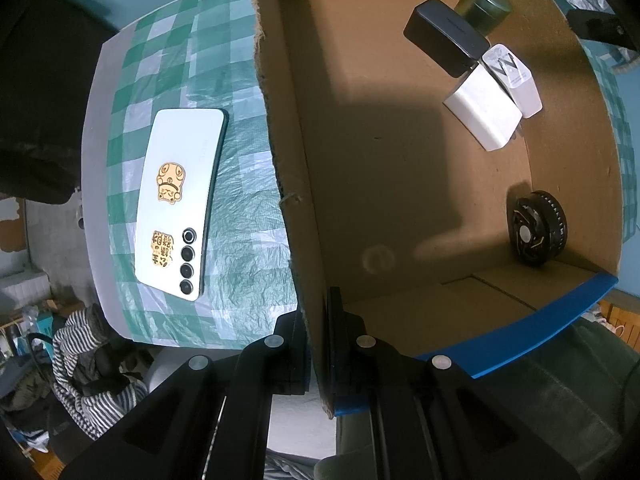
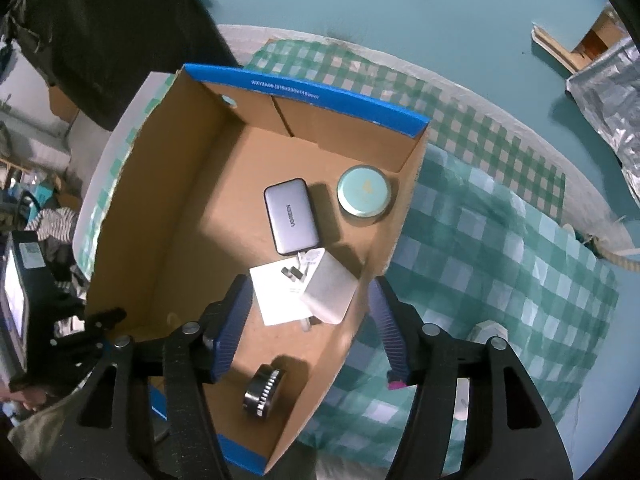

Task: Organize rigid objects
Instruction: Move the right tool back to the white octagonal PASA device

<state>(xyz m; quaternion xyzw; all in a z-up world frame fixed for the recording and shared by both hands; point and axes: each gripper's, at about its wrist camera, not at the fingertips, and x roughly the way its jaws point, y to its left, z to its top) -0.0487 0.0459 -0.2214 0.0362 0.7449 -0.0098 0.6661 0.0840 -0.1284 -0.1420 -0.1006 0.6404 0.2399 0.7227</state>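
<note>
An open cardboard box [image 2: 192,216] with blue edges sits on the green checked tablecloth. My left gripper [image 1: 318,344] is shut on the box's near side wall [image 1: 296,184]. Inside the box lie a grey UGREEN charger [image 2: 291,216], a round green tin [image 2: 363,190], two white charger blocks [image 2: 320,292] and a black toothed wheel [image 2: 262,390]. They also show in the left wrist view: charger [image 1: 446,36], tin [image 1: 484,8], white blocks [image 1: 490,100], wheel [image 1: 536,228]. A white phone [image 1: 180,200] with gold stickers lies face down outside the box. My right gripper [image 2: 312,320] is open and empty above the white blocks.
The checked cloth [image 2: 500,264] covers the table to the right of the box. The table edge [image 1: 90,184] runs just past the phone. Striped clothing [image 1: 88,360] lies below the table. A silver foil bag [image 2: 608,92] lies far right.
</note>
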